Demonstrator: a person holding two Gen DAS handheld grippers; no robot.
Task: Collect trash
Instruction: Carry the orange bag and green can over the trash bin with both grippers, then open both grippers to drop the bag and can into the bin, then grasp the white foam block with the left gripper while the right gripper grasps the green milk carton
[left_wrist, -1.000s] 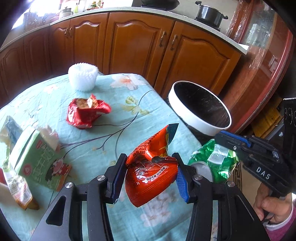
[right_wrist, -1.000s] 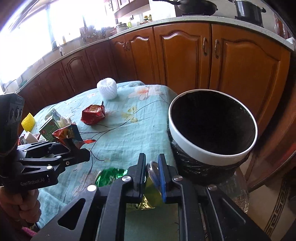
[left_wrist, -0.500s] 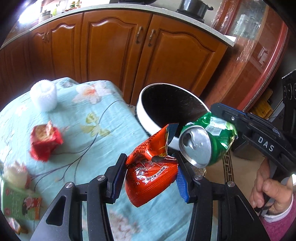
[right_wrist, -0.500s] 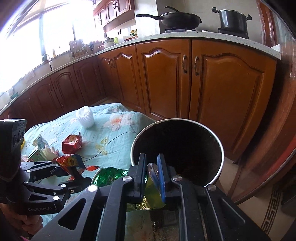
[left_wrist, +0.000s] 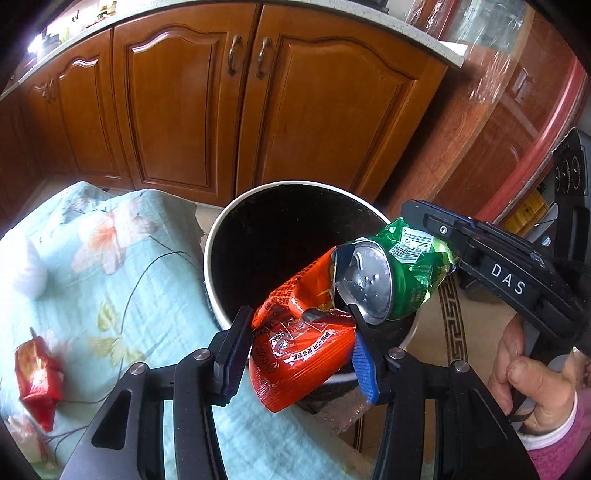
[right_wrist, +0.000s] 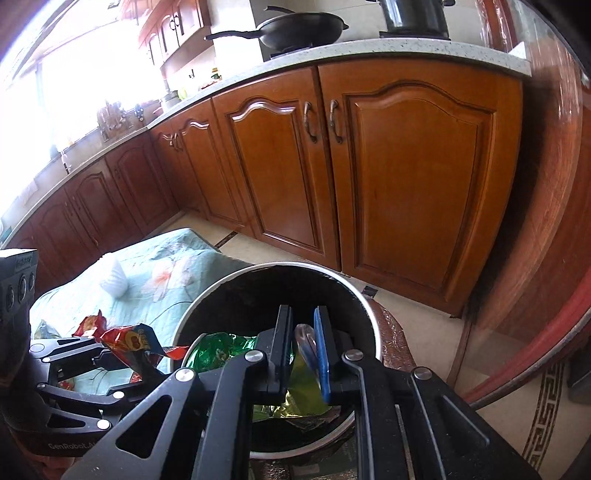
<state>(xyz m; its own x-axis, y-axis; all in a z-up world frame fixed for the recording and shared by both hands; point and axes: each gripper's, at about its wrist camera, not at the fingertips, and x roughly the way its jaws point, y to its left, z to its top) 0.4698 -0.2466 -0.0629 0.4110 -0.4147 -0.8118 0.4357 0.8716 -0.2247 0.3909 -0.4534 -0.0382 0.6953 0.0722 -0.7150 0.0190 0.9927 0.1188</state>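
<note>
A glossy, crinkled red snack wrapper (left_wrist: 303, 347) is clamped in the left gripper (left_wrist: 295, 350); one crushed green metal can (left_wrist: 391, 277) is pinched by the right gripper (right_wrist: 303, 350), both over the round, white-rimmed bin (left_wrist: 221, 236).

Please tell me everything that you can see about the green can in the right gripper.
The green can is a crushed metal drink can, its green wall dented and creased, with a white barcode label. Its silver top, tab opening visible, faces the left wrist camera. The right gripper has its jaws shut on it, holding it tilted above the open black-lined bin. It overlaps the red snack wrapper held by the left gripper; contact is unclear.
</note>
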